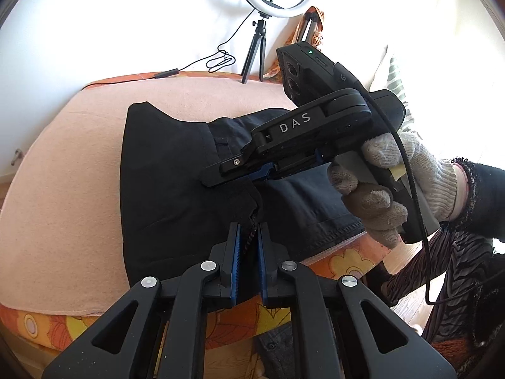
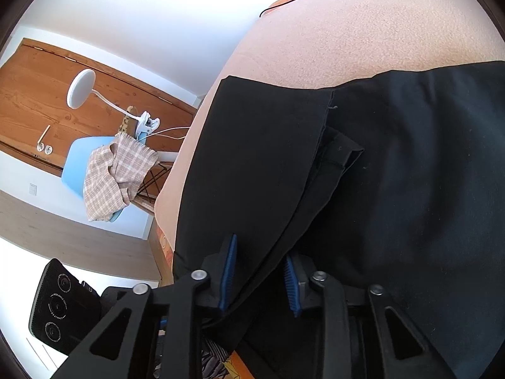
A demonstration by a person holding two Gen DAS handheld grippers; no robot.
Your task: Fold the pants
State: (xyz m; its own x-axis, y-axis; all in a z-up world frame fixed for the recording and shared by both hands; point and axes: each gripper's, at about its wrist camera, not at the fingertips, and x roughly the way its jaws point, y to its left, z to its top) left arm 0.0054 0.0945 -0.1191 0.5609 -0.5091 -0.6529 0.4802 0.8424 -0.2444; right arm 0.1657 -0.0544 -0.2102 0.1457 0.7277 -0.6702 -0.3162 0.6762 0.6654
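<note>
Black pants (image 1: 167, 183) lie partly folded on a pink blanket (image 1: 69, 170) over a bed. My left gripper (image 1: 249, 237) is shut on a raised edge of the pants near the bed's front edge. My right gripper (image 1: 217, 173) comes in from the right, held by a gloved hand (image 1: 388, 186), its tips low on the pants' middle. In the right wrist view the pants (image 2: 394, 164) fill the frame. The right gripper (image 2: 260, 271) has its blue pads apart with a fold of cloth running between them, not pinched.
An orange flowered sheet (image 1: 344, 259) covers the bed's front edge. A ring light on a tripod (image 1: 262, 31) with a cable stands at the far edge. A blue chair (image 2: 75, 161) with a checked cloth (image 2: 116, 173) and a clip lamp (image 2: 82, 87) stand beside the bed.
</note>
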